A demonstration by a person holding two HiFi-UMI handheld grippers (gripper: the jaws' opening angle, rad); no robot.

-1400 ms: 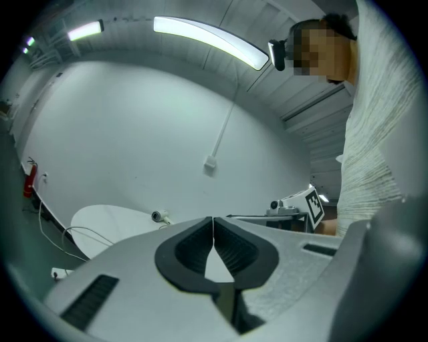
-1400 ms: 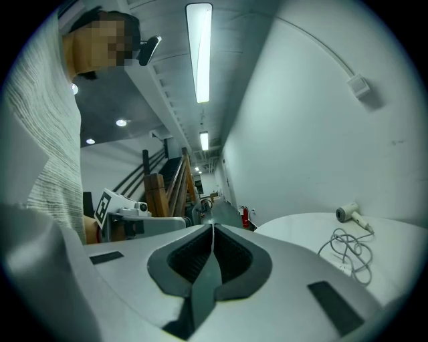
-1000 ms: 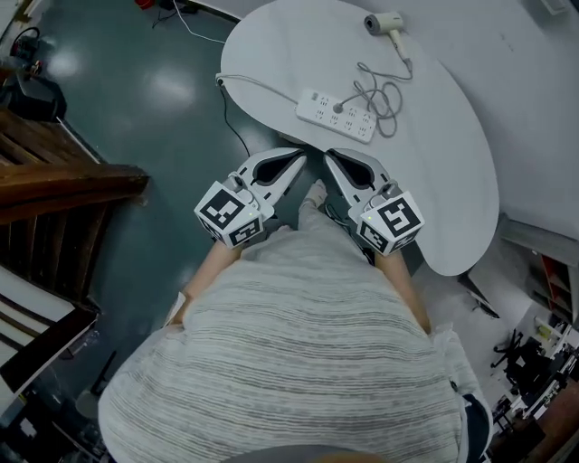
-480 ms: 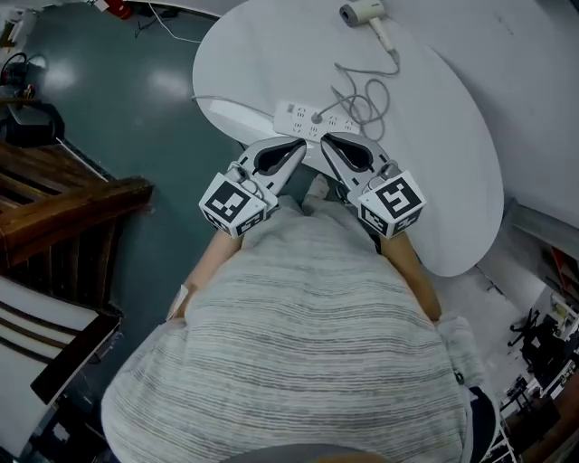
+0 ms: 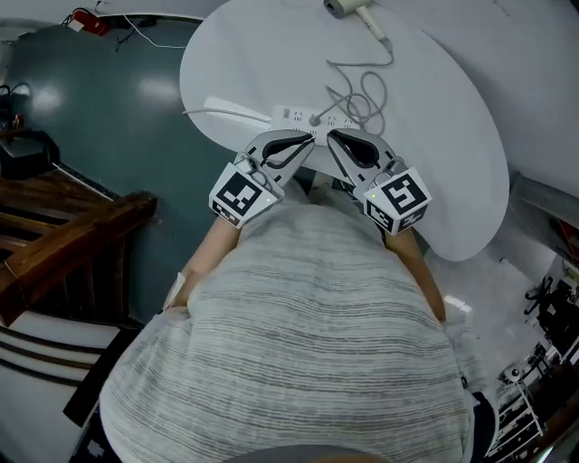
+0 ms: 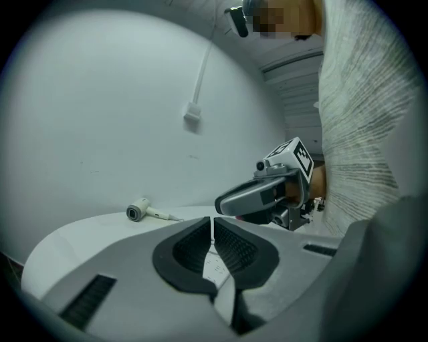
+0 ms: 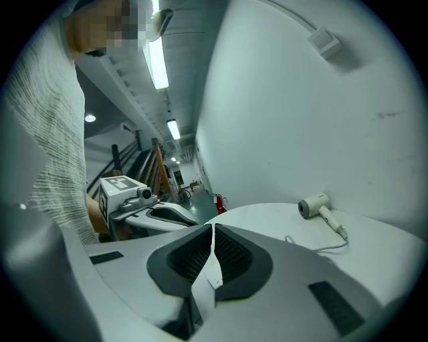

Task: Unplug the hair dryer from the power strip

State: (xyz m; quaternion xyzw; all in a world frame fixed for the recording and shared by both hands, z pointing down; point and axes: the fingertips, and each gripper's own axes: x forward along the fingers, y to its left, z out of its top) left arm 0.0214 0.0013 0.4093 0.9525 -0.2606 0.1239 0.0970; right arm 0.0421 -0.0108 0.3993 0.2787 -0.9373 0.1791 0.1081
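While both arms reach forward from the person's waist, the left gripper [image 5: 306, 145] and the right gripper [image 5: 334, 138] are each clenched shut on nothing, tips side by side. A second ago they were short of the table's edge. Now they reach just over it, so the power strip [image 5: 294, 116] lies just beyond their tips at twelve o'clock. The approach looks nearly done, though neither gripper touches anything, and the jaws would have to part before any grasp. The grey plug [image 5: 316, 118] is still seated in the strip. From it the cord [image 5: 364, 90] loops toward one o'clock to the white hair dryer [image 5: 346, 7] at the far rim of the round white table [image 5: 452, 145]. The strip's own cable [image 5: 226, 109] runs off at ten o'clock. Nothing blocks the plug. Dark wooden stairs [image 5: 81, 235] stand well apart at eight o'clock.
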